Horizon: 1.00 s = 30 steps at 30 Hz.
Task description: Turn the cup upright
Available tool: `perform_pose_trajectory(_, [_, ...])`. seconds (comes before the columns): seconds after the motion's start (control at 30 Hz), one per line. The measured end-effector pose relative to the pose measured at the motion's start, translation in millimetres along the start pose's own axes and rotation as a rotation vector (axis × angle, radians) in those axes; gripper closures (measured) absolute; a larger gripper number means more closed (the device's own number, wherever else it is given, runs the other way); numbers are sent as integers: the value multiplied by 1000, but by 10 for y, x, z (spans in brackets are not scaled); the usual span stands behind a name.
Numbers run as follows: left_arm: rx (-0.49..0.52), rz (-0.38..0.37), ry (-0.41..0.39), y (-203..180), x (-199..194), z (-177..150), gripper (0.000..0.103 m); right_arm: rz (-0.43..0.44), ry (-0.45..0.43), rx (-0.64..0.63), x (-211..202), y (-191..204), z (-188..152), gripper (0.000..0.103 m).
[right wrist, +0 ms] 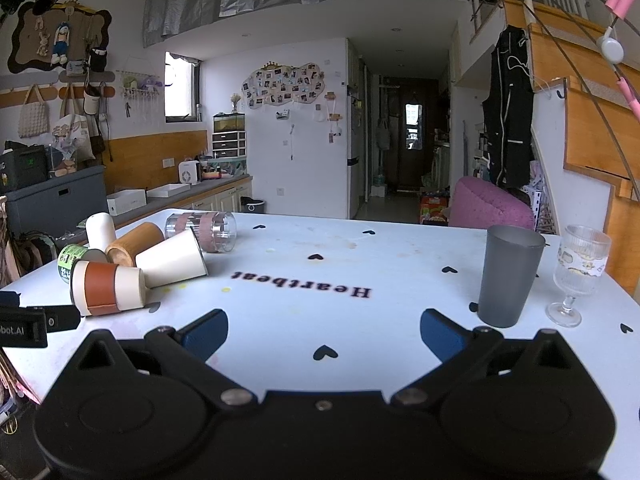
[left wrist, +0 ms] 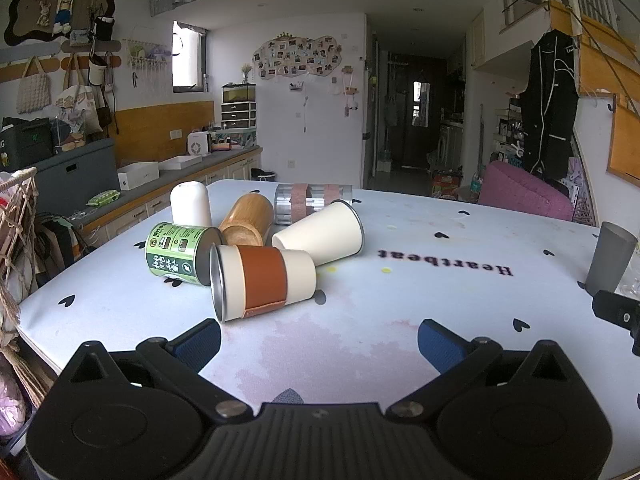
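Left gripper (left wrist: 319, 338): jaws spread wide, nothing held, blue pads (left wrist: 200, 342) low in the frame over the tablecloth (left wrist: 400, 360). Right gripper (right wrist: 324, 334): likewise spread wide and holding nothing, its blue pads (right wrist: 442, 334) low centre of the right wrist view.

A cluster of toppled cups is seen left of centre in the left wrist view. Nearest the left gripper, a cream cup with a brown leather sleeve (left wrist: 262, 280) lies on its side, its metal-lined mouth turned to the left of the frame. Just behind it a plain cream tumbler (left wrist: 324, 234) lies on its side, mouth to the right. A green tin (left wrist: 180, 254) printed with white characters, not legible, lies to the left, touching the sleeved cup. Further back, a bamboo cup (left wrist: 248, 220) and a clear ribbed cup with pink bands (left wrist: 312, 200) lie on their sides; a white cup (left wrist: 191, 204) stands mouth down.

In the right wrist view, a grey tumbler (right wrist: 510, 276) stands upright at right of centre, with a ribbed stemmed glass (right wrist: 578, 272) just beside it at the right edge.

The word "Heartbeat" (left wrist: 444, 262) is printed on the cloth in black, read upside down, among black heart marks. On the left gripper body, seen at the left edge of the right wrist view, partial lettering "bot.AI" (right wrist: 12, 330) is read.
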<state>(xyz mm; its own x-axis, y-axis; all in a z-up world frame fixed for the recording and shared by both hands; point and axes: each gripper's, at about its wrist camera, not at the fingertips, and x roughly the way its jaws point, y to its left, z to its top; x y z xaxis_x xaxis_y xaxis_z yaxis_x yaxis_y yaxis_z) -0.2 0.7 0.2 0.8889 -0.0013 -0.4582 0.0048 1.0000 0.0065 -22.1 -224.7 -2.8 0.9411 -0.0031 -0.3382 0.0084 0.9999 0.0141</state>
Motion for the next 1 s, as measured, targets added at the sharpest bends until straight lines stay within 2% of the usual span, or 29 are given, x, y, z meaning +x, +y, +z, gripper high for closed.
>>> perform_pose_trajectory(1.0, [-1,-1,3,36,24,-7,0,1,1,1,-5,1,-1,0])
